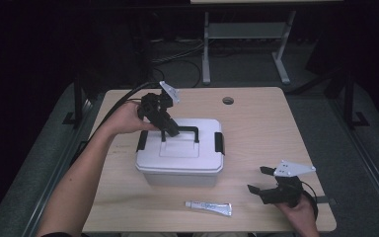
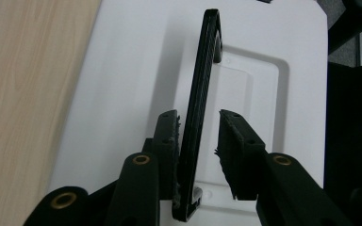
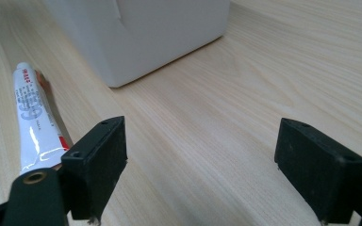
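A white lidded box (image 1: 180,160) stands in the middle of the wooden table (image 1: 261,128), with a black carry handle (image 1: 183,129) raised on its lid. My left gripper (image 1: 170,131) reaches down from the left over the handle's left end. In the left gripper view the handle (image 2: 202,89) runs between the jaws of the left gripper (image 2: 198,117); one pad touches it and a gap shows at the other. My right gripper (image 1: 257,179) rests low at the table's front right, wide open and holding nothing (image 3: 200,136).
A white tube (image 1: 208,208) (image 3: 30,122) lies flat near the front edge, left of the right gripper. Black latches (image 1: 219,143) clip the box's sides. A cable hole (image 1: 228,100) sits at the table's far edge. The box's corner (image 3: 146,33) stands ahead of the right gripper.
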The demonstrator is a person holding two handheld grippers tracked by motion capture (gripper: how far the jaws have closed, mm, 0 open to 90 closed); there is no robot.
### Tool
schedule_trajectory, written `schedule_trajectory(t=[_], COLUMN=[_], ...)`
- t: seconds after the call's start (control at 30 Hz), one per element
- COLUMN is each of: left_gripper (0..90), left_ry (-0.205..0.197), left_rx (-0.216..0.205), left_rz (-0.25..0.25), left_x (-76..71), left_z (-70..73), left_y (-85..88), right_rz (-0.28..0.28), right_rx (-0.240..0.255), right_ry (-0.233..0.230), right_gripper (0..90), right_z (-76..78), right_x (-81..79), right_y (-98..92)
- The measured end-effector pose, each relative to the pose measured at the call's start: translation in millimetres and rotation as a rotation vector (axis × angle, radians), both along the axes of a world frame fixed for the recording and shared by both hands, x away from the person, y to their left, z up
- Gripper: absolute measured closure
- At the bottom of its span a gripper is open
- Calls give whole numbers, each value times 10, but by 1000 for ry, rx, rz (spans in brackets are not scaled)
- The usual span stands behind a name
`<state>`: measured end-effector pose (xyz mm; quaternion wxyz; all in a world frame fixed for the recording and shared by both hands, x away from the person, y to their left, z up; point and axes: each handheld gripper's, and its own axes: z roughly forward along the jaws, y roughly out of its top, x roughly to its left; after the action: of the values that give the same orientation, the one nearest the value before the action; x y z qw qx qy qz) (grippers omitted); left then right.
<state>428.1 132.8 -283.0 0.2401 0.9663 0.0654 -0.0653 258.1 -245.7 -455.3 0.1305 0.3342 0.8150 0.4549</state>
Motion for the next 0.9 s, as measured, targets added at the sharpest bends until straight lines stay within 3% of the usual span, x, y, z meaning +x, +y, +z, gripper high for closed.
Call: schedule_trajectory(t=[0.47,0.9], left_gripper=[748,783], left_ry=[0,0], left_rx=[31,32], left_rz=[-17,-21], left_x=[9,6], left_z=[22,20], left_y=[-63,-61], right_rz=[9,13], right_rx=[-3,-11], right_ry=[1,6], right_gripper=[171,171], right_z=[-5,-6], right_x=[5,3], right_y=[10,20])
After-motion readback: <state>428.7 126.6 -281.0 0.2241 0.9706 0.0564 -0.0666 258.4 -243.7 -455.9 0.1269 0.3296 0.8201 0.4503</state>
